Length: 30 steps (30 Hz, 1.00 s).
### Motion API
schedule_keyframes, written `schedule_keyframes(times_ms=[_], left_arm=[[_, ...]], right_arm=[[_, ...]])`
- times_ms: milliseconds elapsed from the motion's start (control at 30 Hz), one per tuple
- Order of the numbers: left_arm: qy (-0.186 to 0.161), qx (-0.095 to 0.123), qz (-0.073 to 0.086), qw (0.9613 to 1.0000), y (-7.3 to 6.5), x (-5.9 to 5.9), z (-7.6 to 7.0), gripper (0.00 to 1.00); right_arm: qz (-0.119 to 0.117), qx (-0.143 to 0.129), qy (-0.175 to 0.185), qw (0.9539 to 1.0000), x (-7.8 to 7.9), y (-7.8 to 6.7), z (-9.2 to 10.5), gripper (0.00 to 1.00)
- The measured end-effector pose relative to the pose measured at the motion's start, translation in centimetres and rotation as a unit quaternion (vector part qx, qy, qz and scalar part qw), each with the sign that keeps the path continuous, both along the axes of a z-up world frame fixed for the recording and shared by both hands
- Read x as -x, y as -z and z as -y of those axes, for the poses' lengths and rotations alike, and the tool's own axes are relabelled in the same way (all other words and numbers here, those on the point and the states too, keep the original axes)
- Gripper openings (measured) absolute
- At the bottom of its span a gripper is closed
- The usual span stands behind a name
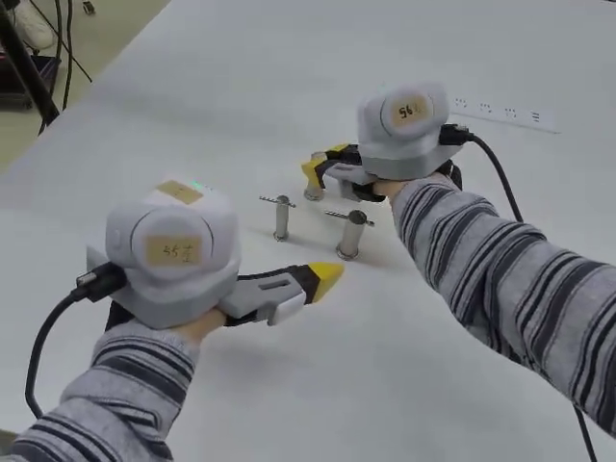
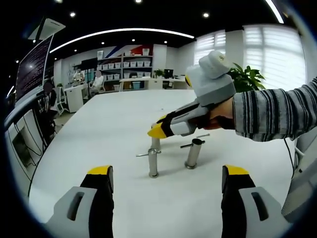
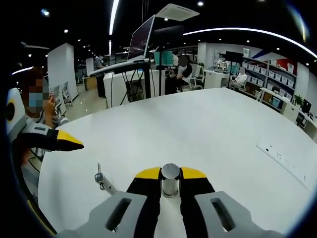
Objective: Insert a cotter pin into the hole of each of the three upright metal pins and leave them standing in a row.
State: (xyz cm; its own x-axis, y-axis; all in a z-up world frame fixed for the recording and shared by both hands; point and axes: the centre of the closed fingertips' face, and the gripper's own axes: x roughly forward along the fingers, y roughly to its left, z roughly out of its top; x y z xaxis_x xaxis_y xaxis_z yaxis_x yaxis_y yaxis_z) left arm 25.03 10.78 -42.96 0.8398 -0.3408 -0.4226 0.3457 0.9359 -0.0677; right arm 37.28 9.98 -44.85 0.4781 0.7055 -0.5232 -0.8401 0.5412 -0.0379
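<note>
Three upright metal pins stand mid-table. The near-left pin (image 1: pixel 281 219) (image 2: pixel 153 161) and the right pin (image 1: pixel 352 234) (image 2: pixel 193 153) each carry a cotter pin through the top. My right gripper (image 1: pixel 318 173) (image 3: pixel 170 174) is shut on the third, far pin (image 1: pixel 315 191) (image 3: pixel 170 181); no cotter pin shows in it. The right gripper's yellow tip (image 2: pixel 157 131) covers that pin's top in the left gripper view. My left gripper (image 1: pixel 313 289) (image 2: pixel 167 172) hovers before the row, open, nothing between its jaws. One cotter pin (image 3: pixel 101 177) shows left of the right gripper's jaws.
The white table (image 1: pixel 289 87) spreads wide around the pins. A white power strip (image 1: pixel 500 111) (image 3: pixel 285 158) lies at its far right edge. Cables trail from both grippers. Desks, monitors and seated people fill the room beyond.
</note>
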Motion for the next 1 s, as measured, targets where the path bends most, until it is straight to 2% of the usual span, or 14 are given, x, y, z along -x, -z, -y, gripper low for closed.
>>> schedule_keyframes(times_ms=[133,400,667,1000], left_arm=[[0.001,-0.001,0.0,1.0,0.0,0.0,0.0,0.89],[0.009,-0.002,0.001,1.0,0.0,0.1,0.4,0.89],[0.016,-0.004,0.003,0.9999,-0.1,0.0,0.7,0.89],[0.014,0.002,0.006,0.9999,-0.3,0.0,0.6,0.88]], right_arm=[[0.005,0.013,0.01,0.9998,-0.3,-0.2,1.2,0.08],[0.009,0.012,0.03,0.9994,0.0,-1.2,3.8,0.08],[0.003,0.02,0.057,0.9982,1.1,-1.4,7.9,0.08],[-0.002,0.019,0.073,0.9972,3.3,-1.5,10.9,0.08]])
